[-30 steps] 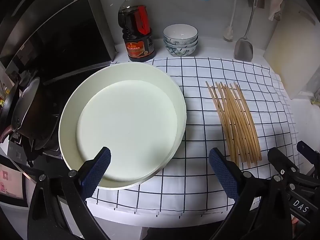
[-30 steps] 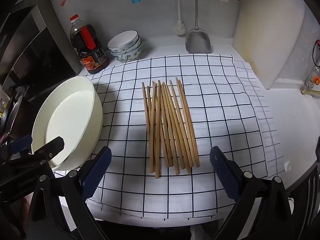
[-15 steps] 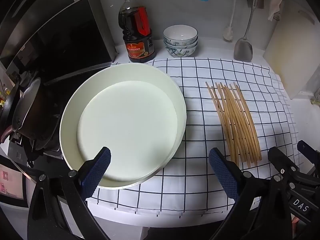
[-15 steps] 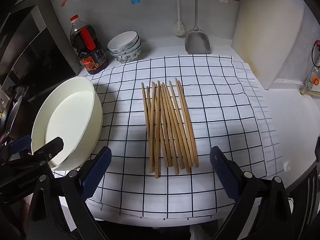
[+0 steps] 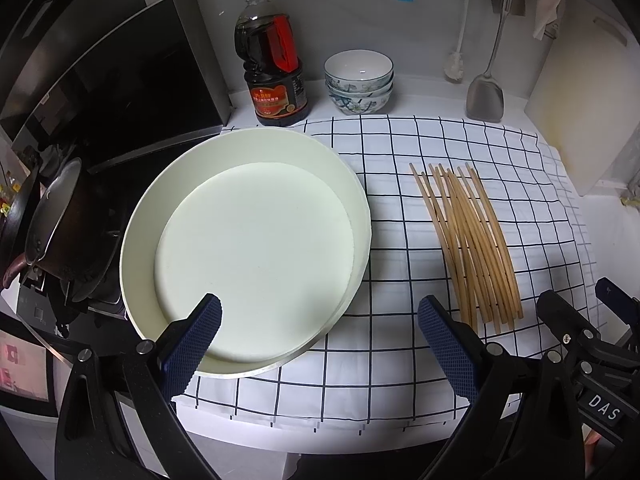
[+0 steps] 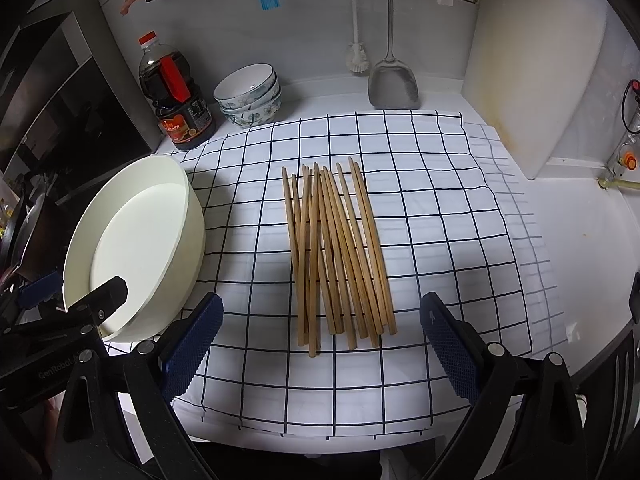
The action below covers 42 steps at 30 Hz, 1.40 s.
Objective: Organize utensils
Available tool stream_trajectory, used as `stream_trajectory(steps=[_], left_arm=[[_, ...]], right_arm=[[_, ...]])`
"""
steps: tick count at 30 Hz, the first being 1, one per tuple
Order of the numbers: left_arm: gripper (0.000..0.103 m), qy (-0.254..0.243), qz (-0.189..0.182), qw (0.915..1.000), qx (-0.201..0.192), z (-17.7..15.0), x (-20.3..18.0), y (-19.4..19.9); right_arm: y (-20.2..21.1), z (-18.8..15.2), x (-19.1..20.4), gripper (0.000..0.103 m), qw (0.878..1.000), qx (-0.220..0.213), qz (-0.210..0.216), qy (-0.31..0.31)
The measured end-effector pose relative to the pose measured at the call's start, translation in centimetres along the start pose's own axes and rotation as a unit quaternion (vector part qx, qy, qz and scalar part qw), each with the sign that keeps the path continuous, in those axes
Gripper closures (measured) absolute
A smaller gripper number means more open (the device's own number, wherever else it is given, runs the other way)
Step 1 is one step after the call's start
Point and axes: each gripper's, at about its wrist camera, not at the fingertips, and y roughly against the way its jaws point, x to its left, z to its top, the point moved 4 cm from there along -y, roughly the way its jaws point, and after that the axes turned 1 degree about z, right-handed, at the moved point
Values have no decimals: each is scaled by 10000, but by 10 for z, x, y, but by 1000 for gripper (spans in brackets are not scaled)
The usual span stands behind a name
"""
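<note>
Several wooden chopsticks (image 6: pixel 338 252) lie in a loose bundle on the checked cloth (image 6: pixel 440 216), also in the left wrist view (image 5: pixel 470 244). A large empty white round tray (image 5: pixel 244 248) sits at the cloth's left edge, also in the right wrist view (image 6: pixel 132 248). My left gripper (image 5: pixel 318 338) is open and empty, hovering over the tray's near right rim. My right gripper (image 6: pixel 320 344) is open and empty, just in front of the chopsticks' near ends.
A dark sauce bottle (image 5: pixel 274 64) and stacked bowls (image 5: pixel 359 80) stand at the back. A metal spatula (image 6: pixel 392 80) and a brush (image 6: pixel 358 56) hang on the wall. A white cutting board (image 6: pixel 532 64) leans at the right. A stove with a pot (image 5: pixel 52 216) is left.
Almost nothing has changed. Both grippers hold their place, open, with only a slight drift of the views.
</note>
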Motion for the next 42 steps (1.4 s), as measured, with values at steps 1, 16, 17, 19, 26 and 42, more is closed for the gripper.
stream_trajectory(steps=[1, 16, 17, 19, 26, 42], left_arm=[[6, 0, 1, 10000, 0, 0, 0, 0], [6, 9, -8, 10000, 23, 0, 0, 0], [6, 8, -7, 10000, 21, 0, 0, -1], [6, 7, -11, 10000, 21, 0, 0, -1], [6, 40, -5, 10000, 25, 2, 1, -1], [6, 48, 16, 10000, -10, 2, 0, -1]], right_arm=[[0, 0, 0, 9, 10000, 0, -1, 2], [0, 0, 1, 9, 10000, 22, -5, -14], [0, 0, 1, 9, 10000, 21, -5, -11], [1, 1, 2, 9, 10000, 12, -4, -8], [-1, 1, 1, 9, 10000, 24, 6, -13], [-4, 0, 2, 9, 10000, 30, 15, -27]])
